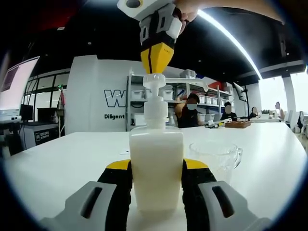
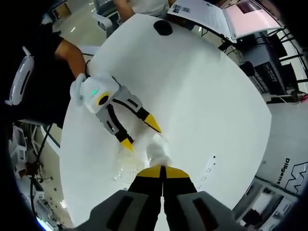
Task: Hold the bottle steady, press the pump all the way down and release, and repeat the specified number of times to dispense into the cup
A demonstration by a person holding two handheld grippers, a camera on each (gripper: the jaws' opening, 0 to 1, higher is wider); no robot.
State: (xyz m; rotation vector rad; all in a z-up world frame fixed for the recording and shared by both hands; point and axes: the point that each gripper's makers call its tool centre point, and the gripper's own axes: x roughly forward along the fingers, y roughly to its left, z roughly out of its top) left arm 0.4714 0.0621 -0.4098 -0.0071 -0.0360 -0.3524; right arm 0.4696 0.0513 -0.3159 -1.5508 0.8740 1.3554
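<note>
A white pump bottle [image 1: 156, 168] stands on the white table [image 1: 72, 154], and my left gripper [image 1: 156, 175] is shut on its body, one yellow-tipped jaw on each side. My right gripper [image 1: 157, 57] comes down from above with its jaws shut together on nothing, the tips resting on the pump head [image 1: 155, 81]. The spout points right, over a clear glass cup [image 1: 216, 156] standing just beside the bottle. In the right gripper view, the right gripper [image 2: 162, 175] sits over the pump head [image 2: 159, 150], the left gripper [image 2: 140, 134] clasps the bottle below, and the cup [image 2: 126, 166] is faintly seen.
Storage shelves [image 1: 192, 94] and seated people are beyond the table's far edge, with a wooden tray [image 1: 238, 124] at the far right. In the right gripper view a black disc [image 2: 162, 27], papers [image 2: 202, 12] and a screen [image 2: 250, 14] lie at the table's far end.
</note>
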